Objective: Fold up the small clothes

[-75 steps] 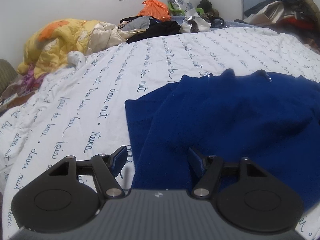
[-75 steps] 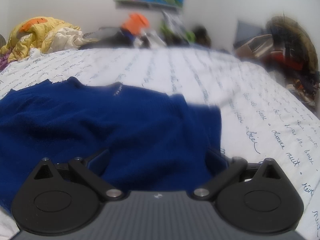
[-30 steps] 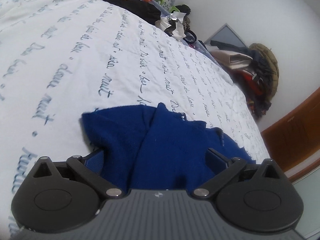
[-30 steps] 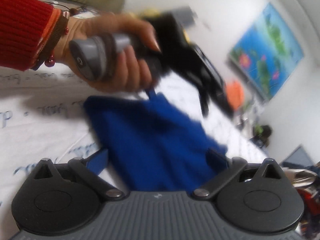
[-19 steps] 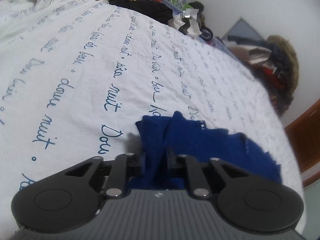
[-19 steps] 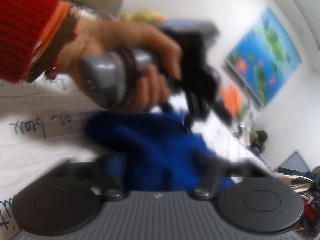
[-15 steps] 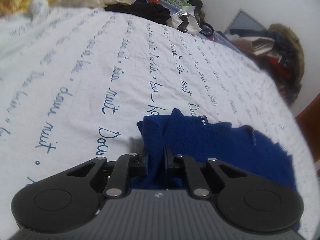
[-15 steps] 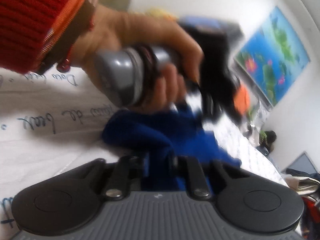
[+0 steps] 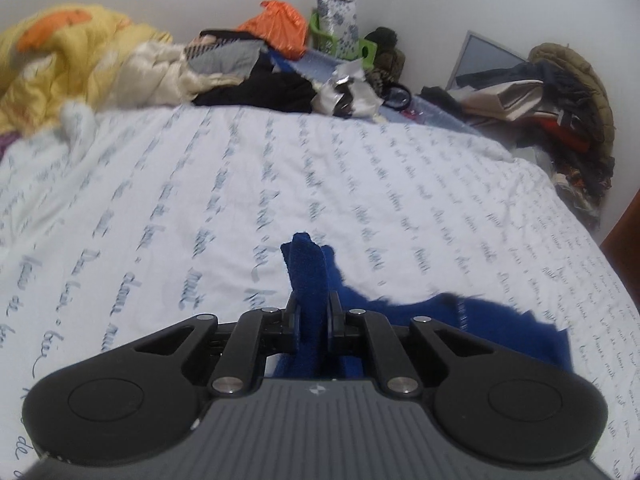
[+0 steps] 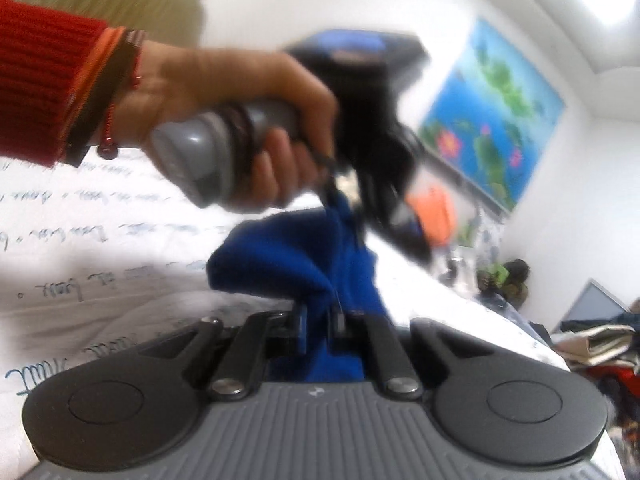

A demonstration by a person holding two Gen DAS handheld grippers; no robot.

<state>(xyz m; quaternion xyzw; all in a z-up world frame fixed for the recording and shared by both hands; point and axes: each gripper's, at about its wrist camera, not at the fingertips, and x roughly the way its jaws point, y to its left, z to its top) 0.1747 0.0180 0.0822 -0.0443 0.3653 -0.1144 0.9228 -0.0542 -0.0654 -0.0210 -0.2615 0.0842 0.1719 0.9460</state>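
Observation:
A dark blue knitted garment [image 9: 440, 328] lies on the white bed sheet [image 9: 200, 200] printed with script. My left gripper [image 9: 314, 312] is shut on a raised fold of its edge, which stands up between the pads. In the right wrist view the garment [image 10: 280, 256] is bunched and lifted off the sheet. My right gripper [image 10: 320, 320] has its jaws closing tight on another fold of the same cloth. A hand [image 10: 224, 92] in a red sleeve holds the left gripper [image 10: 336, 192] just above and beyond, pinching the fabric's top.
A yellow quilt [image 9: 60, 64], dark clothes [image 9: 260, 92], an orange bag [image 9: 280, 32] and a green basket [image 9: 340, 40] crowd the bed's far end. A heap of clothes [image 9: 560, 100] lies at the right. A blue painting [image 10: 500, 120] hangs on the wall.
Both grippers went from wide open to shut on folds of the blue garment. They have since risen, lifting its edge off the sheet. The left view has tilted up toward level.

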